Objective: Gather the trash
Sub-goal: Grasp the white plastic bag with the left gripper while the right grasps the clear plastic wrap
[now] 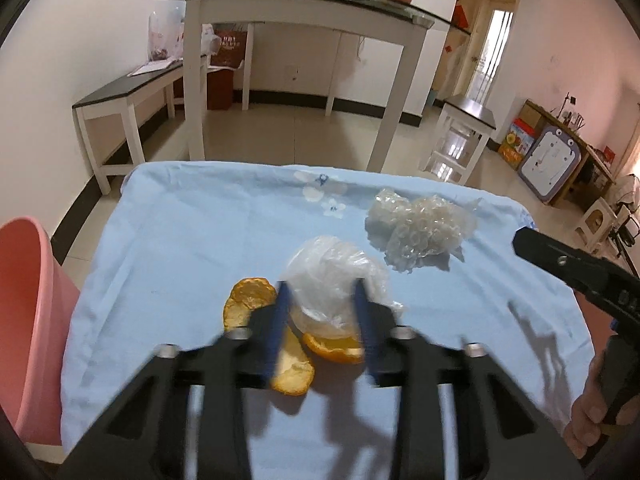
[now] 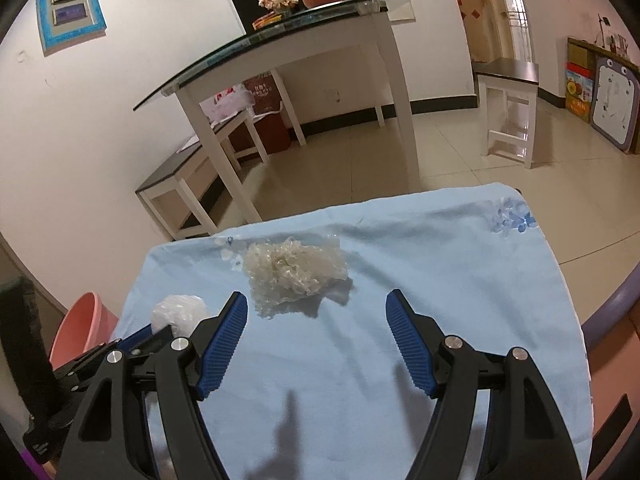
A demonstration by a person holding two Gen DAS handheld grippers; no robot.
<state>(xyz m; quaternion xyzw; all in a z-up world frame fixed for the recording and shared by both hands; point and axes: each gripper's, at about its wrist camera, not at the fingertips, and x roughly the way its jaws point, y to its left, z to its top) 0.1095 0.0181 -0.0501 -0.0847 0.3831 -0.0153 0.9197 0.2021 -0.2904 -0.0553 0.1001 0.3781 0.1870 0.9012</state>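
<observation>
On the light blue cloth (image 1: 192,240) lie orange peels (image 1: 248,300), a crumpled clear plastic bag (image 1: 332,280) and a wad of bubble wrap (image 1: 416,232). My left gripper (image 1: 322,292) is closed around the plastic bag, its blue fingers (image 1: 280,320) pressing both sides, above the peels. My right gripper (image 2: 316,312) is open and empty, a little in front of the bubble wrap (image 2: 292,272). The plastic bag (image 2: 178,312) and the left gripper show at the left of the right wrist view. The right gripper shows at the right edge of the left wrist view (image 1: 576,268).
A pink bin (image 1: 28,320) stands on the floor at the table's left edge, also in the right wrist view (image 2: 84,328). Beyond the table are a glass-topped white table (image 1: 304,4), a low bench (image 1: 128,96) and a stool (image 1: 464,136).
</observation>
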